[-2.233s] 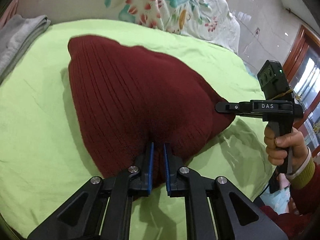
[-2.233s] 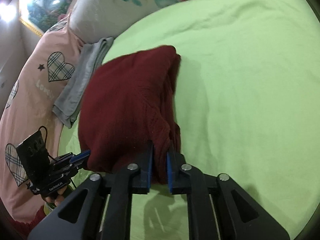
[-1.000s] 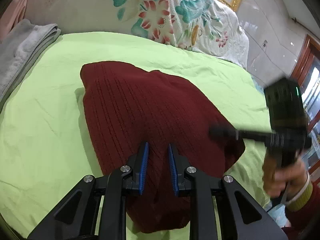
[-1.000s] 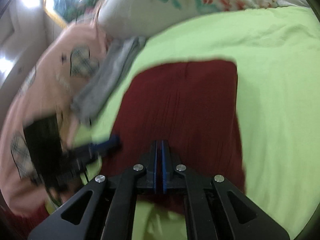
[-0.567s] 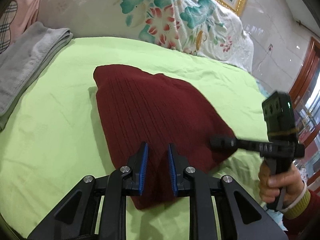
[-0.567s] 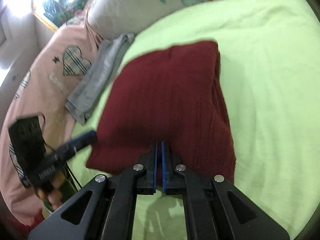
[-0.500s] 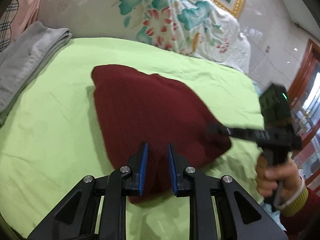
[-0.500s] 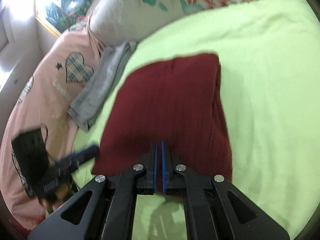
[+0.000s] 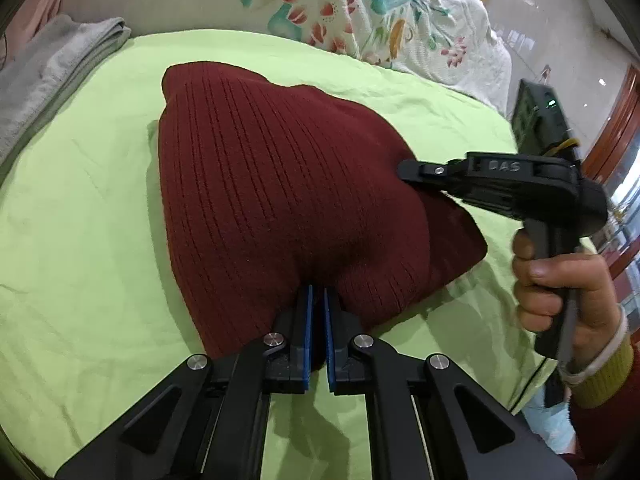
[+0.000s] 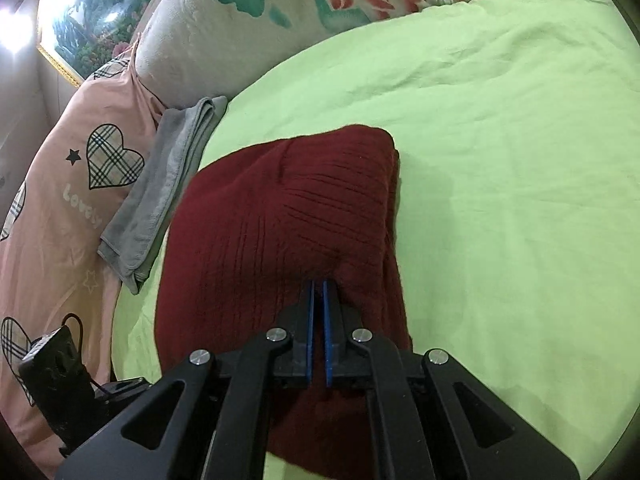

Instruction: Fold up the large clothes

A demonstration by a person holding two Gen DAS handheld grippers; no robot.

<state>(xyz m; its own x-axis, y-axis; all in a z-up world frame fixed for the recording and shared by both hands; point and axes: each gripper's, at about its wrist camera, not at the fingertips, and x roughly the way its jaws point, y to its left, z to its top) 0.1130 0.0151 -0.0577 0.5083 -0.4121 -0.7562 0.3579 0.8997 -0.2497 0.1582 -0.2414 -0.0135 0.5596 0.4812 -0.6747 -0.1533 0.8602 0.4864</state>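
A dark red ribbed knit sweater [image 9: 264, 184] lies folded into a thick bundle on the green bedsheet [image 9: 80, 248]. My left gripper [image 9: 316, 296] is shut on the sweater's near edge, with knit bunched between the blue pads. My right gripper [image 10: 317, 286] is shut on the sweater's [image 10: 280, 224] top layer near its right side; it also shows in the left wrist view [image 9: 412, 170], with its tips pressed into the sweater's right side. The fabric puckers at both grips.
A folded grey garment [image 9: 44, 76] lies at the sheet's left edge, also in the right wrist view [image 10: 160, 196]. A floral quilt [image 9: 360, 12] is piled behind. A pink heart-print cover [image 10: 60, 200] lies left. The bed edge and a wooden door [image 9: 616, 120] are on the right.
Both grippers had let go and hovered above the flat sweater. Now the left has closed on its near edge and the right grips its right side, pinching and lifting the fabric.
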